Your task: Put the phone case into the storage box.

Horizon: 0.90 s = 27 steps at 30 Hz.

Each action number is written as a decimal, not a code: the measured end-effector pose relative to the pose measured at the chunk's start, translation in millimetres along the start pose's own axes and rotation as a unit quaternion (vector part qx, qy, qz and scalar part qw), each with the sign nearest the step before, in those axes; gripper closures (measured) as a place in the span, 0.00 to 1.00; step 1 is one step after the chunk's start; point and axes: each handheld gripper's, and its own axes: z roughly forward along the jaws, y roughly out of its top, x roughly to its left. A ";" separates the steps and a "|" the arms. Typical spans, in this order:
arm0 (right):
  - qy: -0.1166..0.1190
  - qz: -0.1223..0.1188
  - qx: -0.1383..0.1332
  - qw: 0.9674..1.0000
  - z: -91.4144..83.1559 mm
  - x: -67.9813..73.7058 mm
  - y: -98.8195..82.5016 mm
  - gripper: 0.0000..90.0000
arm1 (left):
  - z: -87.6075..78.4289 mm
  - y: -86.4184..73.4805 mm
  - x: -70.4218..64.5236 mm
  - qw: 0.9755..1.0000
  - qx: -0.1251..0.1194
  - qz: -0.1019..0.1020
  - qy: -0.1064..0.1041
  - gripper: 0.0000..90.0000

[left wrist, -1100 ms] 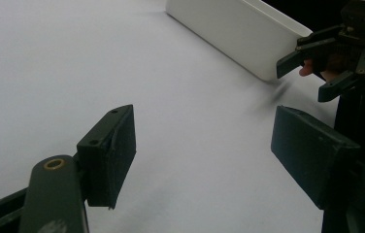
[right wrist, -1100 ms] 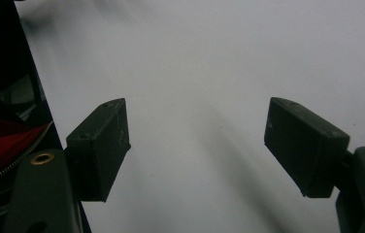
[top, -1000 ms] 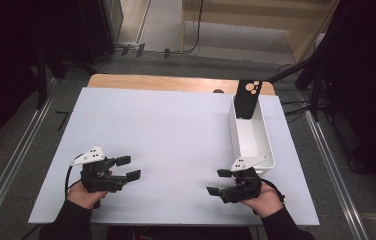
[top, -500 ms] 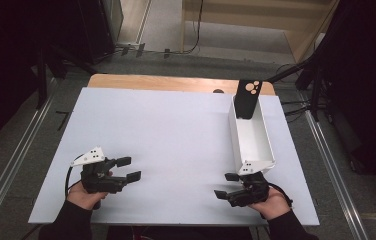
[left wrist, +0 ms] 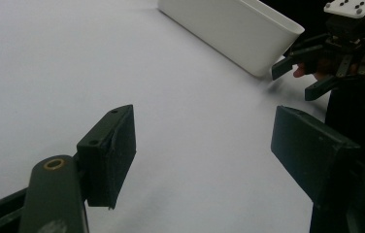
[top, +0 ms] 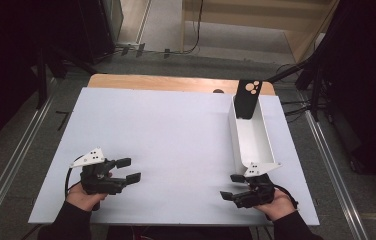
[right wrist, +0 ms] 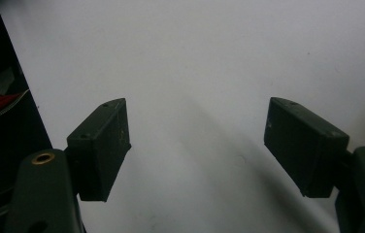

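My left gripper (top: 130,170) rests low over the near left of the white tabletop (top: 176,135), held by a hand. Its jaws point right and stand open with nothing between them (left wrist: 202,126). My right gripper (top: 228,186) sits near the front right, just below the near end of a long white bin (top: 267,145). Its jaws point left and are spread wide over bare white surface (right wrist: 195,116), holding nothing. The left gripper view also has the right gripper (left wrist: 297,77) farther off beside the bin (left wrist: 229,34).
A black flat device (top: 247,97) with pale round spots stands upright at the bin's far end. A wooden strip (top: 166,82) runs along the table's back edge. Metal rails flank the table on the floor.
The right hand has slid a little to the right and toward the near table edge, away from the bin's end. The left hand has stayed put.
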 end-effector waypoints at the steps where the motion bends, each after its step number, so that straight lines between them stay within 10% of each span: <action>1: -0.002 0.001 0.001 1.000 0.1 -0.2 -0.4 0.26 | -0.3 -0.2 -0.3 1.000 0.001 0.000 0.000 0.27; 27: -0.010 -0.001 -0.001 1.000 0.8 -4.6 -2.6 0.26 | -2.3 -1.8 0.0 1.000 0.006 0.005 -0.001 0.27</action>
